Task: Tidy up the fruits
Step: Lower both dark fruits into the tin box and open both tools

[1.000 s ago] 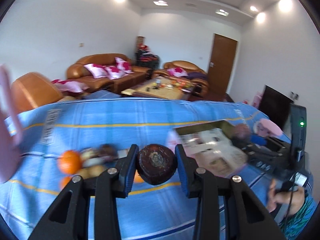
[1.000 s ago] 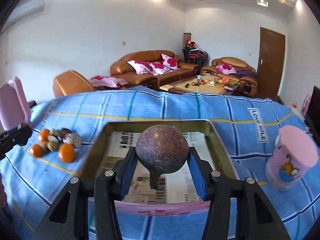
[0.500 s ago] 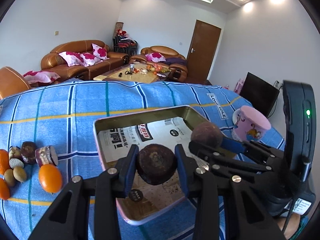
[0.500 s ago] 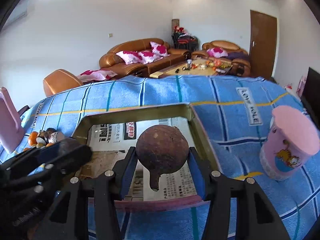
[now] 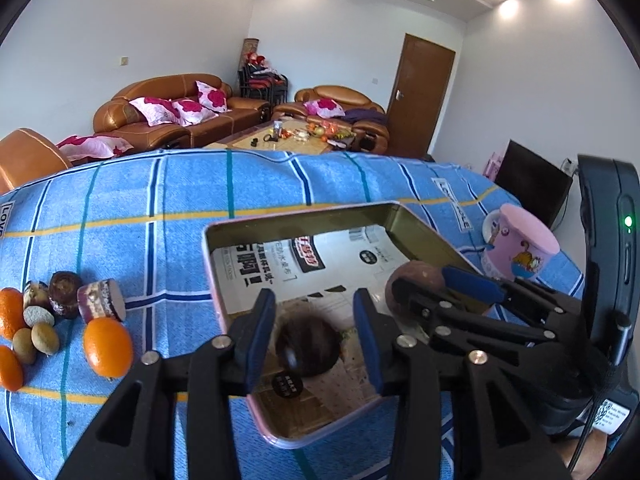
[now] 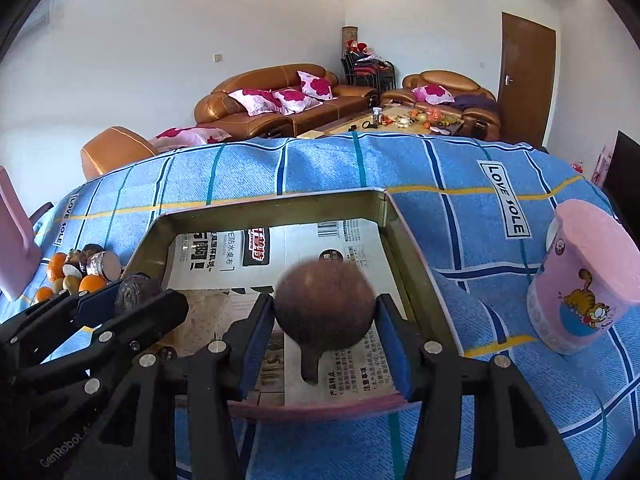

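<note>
Both grippers over the tray, dropping dark fruits in.

L gripper (image 5: 316,336): jaws have just been opening, now spread; its dark round fruit (image 5: 308,344) sits blurred between the pads, not pinched, over the tray's (image 5: 304,216) near edge on the counter. R gripper (image 6: 324,328) is pinching a brown stemmed fruit (image 6: 324,308) above the tray's near-right corner. Remaining fruit pile (image 5: 60,320) lies by the counter's left edge. Risks, imo: loose fruit may bounce/roll on the paper lining or clip the rim; grippers are close tog., could bump; R release too near the rim = fruit lands outside.
</note>
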Motion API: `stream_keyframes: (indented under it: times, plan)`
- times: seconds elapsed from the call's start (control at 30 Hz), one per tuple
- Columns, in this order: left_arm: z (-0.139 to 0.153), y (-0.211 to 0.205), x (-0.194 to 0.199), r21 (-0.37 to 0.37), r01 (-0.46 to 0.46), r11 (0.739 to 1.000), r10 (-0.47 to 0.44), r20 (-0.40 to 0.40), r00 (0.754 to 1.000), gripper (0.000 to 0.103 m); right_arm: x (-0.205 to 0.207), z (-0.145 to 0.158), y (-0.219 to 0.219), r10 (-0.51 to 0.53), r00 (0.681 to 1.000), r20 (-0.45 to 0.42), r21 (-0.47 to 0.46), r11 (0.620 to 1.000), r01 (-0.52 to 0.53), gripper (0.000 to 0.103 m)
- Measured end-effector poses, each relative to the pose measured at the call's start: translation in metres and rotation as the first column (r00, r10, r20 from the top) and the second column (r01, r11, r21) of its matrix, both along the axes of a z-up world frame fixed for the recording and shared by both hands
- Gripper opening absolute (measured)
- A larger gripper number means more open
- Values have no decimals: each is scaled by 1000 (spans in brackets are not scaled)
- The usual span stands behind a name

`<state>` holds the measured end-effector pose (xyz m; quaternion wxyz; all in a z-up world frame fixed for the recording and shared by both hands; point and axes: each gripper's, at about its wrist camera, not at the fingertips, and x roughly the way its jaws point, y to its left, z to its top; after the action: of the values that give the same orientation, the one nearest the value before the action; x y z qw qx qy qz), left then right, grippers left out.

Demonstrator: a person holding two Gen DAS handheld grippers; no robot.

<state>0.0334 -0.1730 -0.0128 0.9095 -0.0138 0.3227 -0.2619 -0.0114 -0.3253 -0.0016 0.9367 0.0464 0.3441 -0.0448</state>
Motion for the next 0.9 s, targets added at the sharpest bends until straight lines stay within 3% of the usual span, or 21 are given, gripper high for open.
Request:
stream_keyframes:
  times: [0.13, 0.2, 0.3, 0.43, 0.57, 0.77, 0.9]
  plan:
    - [9, 12, -3, -49, -55, 997, 56, 21, 998, 84, -4, 5, -10, 3, 999, 37, 88, 996, -6, 54]
    - [14, 15, -7, -64, -60, 996, 62, 36, 997, 92, -7, 9, -18, -1, 998, 69, 152, 988, -9, 55]
    - [25, 13, -16, -37, -78, 996, 82, 107, 991, 102, -16, 17, -27, -31, 988, 150, 213, 977, -2, 69]
    - [32, 11, -23, 8, -110, 994, 106, 179, 978, 103, -28, 26, -27, -88, 964, 250, 174, 984, 44, 70]
    - [34, 20, -23, 17, -153, 988, 147, 186, 972, 103, -36, 31, -25, -119, 938, 325, 129, 988, 80, 70]
    - [37, 49, -28, -4, -202, 979, 200, 174, 964, 103, -37, 33, -13, -103, 930, 354, 21, 995, 102, 70]
    - [40, 74, -31, 34, -245, 969, 233, 204, 951, 103, -37, 35, -5, -100, 928, 360, -35, 992, 121, 70]
